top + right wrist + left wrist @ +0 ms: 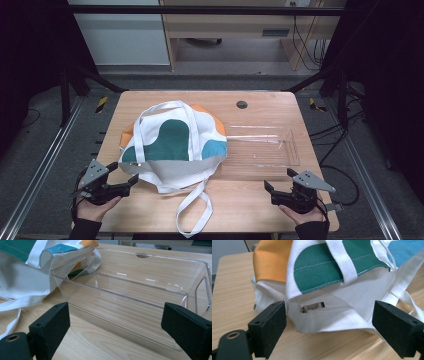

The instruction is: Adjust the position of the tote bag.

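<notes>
A white canvas tote bag [172, 145] with green, orange and teal patches lies on the wooden table, its straps trailing toward the front edge. Its right edge rests on a clear plastic tray [265, 147]. My left gripper [125, 172] stands open at the bag's near left corner. In the left gripper view the jaws stand wide apart on either side of the bag's white lining [332, 312], where a metal zipper pull [313, 307] shows. My right gripper [280, 184] is open just in front of the tray's near wall [120, 305], with nothing between its fingers.
A round dark grommet [242, 104] sits in the table near the far edge. A loose strap loop [192, 215] reaches the table's front edge between the two grippers. Black frame posts stand at both sides, with cables on the floor at right.
</notes>
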